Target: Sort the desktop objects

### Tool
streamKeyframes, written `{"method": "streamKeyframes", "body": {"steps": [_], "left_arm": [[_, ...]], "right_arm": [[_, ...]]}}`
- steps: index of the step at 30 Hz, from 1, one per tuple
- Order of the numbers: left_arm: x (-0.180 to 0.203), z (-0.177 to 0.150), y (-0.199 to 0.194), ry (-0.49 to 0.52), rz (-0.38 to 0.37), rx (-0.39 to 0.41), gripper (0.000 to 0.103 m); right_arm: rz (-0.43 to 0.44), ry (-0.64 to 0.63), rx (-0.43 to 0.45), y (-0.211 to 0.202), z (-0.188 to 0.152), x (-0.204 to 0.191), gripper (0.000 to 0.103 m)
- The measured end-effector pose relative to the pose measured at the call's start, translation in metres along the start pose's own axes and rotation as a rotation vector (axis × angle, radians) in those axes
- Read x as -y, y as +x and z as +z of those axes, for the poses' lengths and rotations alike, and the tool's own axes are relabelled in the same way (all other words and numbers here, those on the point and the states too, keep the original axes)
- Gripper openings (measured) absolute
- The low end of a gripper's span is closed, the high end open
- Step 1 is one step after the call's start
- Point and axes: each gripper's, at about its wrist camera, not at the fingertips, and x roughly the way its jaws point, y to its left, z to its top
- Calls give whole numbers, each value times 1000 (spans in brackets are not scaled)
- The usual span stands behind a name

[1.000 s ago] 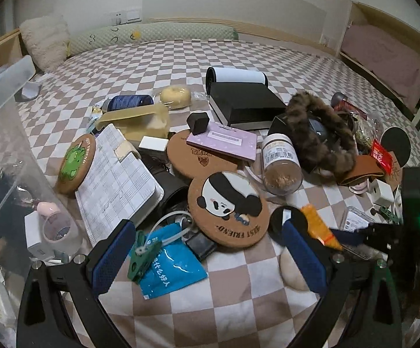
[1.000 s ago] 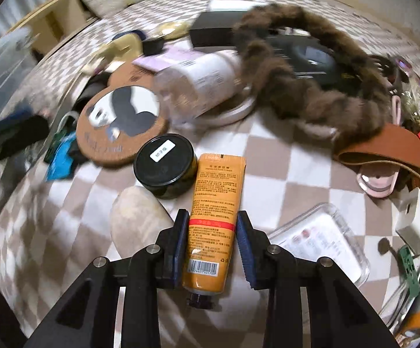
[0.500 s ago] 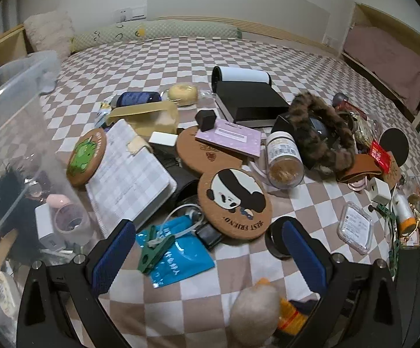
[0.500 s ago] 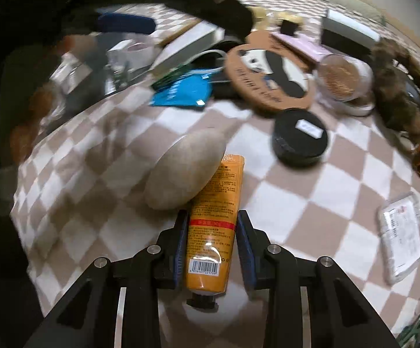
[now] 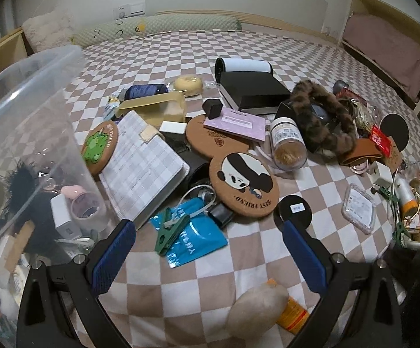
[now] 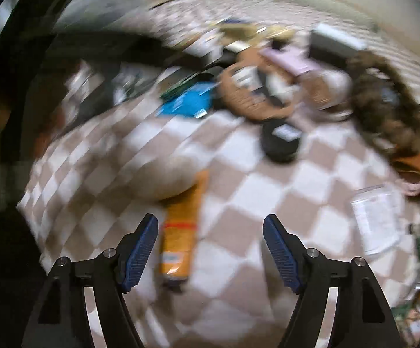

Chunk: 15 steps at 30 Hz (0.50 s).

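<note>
An orange tube [image 6: 180,232] lies on the checkered cloth next to a beige plush lump [image 6: 163,177]. My right gripper [image 6: 210,246] hangs over the tube with its jaws opening; the tube lies free between them, near the left pad, which does not press on it. The same orange tube [image 5: 292,317] and beige lump [image 5: 253,310] show at the bottom of the left wrist view. My left gripper [image 5: 210,255] stands open and holds nothing, above the blue packet [image 5: 192,240] and green clip [image 5: 170,233].
A clear plastic bin [image 5: 21,133] with several small items stands at the left. Ahead lie a panda coaster [image 5: 243,182], black round tin [image 5: 295,213], checked notebook [image 5: 143,162], jar [image 5: 288,145], furry headband [image 5: 323,119] and clear case [image 5: 359,211]. Bare cloth [image 5: 166,295] shows in front.
My right gripper has let go of the orange tube and opened, drawing back and up from it. The left wrist view has shifted slightly, so the tube and beige lump now show at its bottom.
</note>
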Motion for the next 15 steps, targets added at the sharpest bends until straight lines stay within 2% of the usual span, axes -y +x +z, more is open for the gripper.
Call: {"method": "streamKeyframes", "body": {"steps": [1, 4, 7, 9, 13, 15], "left_arm": [[-2, 0, -2, -3, 0, 1, 101], [-4, -1, -7, 2, -4, -4, 101], [-2, -5, -8, 21, -6, -14, 101], [1, -7, -7, 35, -9, -24, 101], [12, -12, -3, 74, -25, -53, 101], [18, -15, -2, 96, -27, -60, 101]], "right_arm": [[-18, 33, 21, 3, 16, 16, 75], [-95, 118, 46, 5, 32, 45, 74], [-207, 126, 46, 11, 37, 66, 74], [-250, 150, 31, 15, 34, 85, 74], [-306, 218, 8, 12, 22, 117, 74], [-285, 253, -5, 13, 20, 130, 74]]}}
